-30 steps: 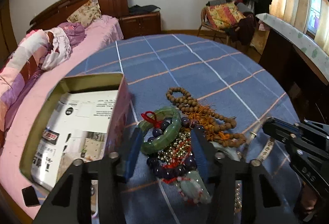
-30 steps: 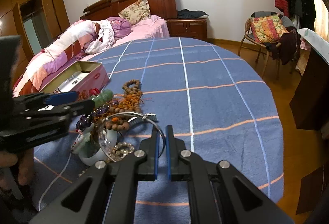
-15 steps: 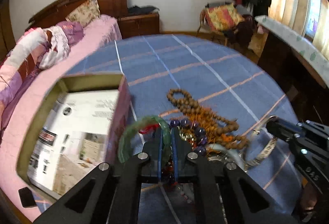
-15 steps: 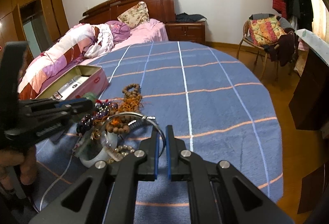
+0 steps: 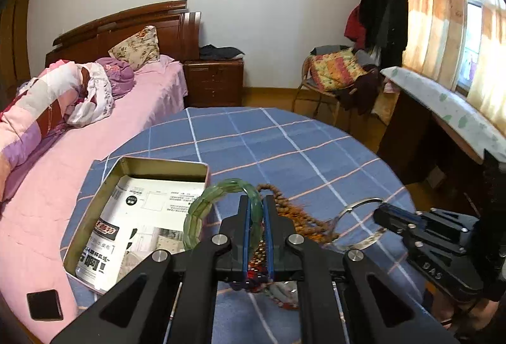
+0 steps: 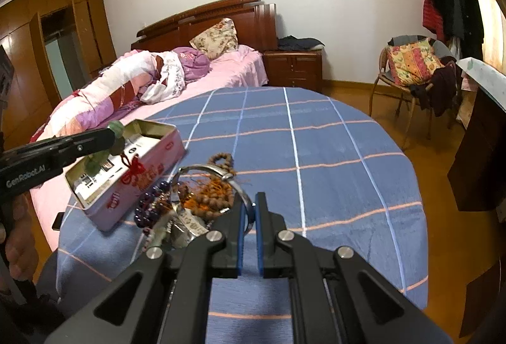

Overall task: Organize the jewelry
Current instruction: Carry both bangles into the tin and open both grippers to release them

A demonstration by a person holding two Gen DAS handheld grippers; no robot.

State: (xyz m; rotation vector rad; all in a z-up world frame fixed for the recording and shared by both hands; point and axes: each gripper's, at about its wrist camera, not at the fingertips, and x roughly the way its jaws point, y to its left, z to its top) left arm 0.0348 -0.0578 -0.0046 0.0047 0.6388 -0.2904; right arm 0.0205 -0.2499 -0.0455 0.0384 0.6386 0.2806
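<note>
My left gripper (image 5: 256, 205) is shut on a green jade bracelet (image 5: 202, 209) and holds it in the air beside the open pink tin (image 5: 95, 208), which has printed paper inside. From the right wrist view the bracelet (image 6: 115, 140) hangs over the tin (image 6: 142, 186), a red tassel dangling from it. My right gripper (image 6: 249, 211) is shut on a silver bangle (image 6: 205, 168) lifted over the jewelry pile. Brown wooden beads (image 6: 218, 195) and purple beads (image 6: 148, 206) lie in the pile on the blue checked tablecloth (image 6: 316, 154).
A black phone (image 5: 44, 304) lies on the pink bed at the tin's near corner. The bed (image 6: 142, 84) runs along the table's left. A chair with clothes (image 6: 411, 65) and a dark desk (image 5: 442, 138) stand to the right.
My left gripper closed on the green bracelet and lifted it up and left toward the tin. My right gripper raised the silver bangle off the pile.
</note>
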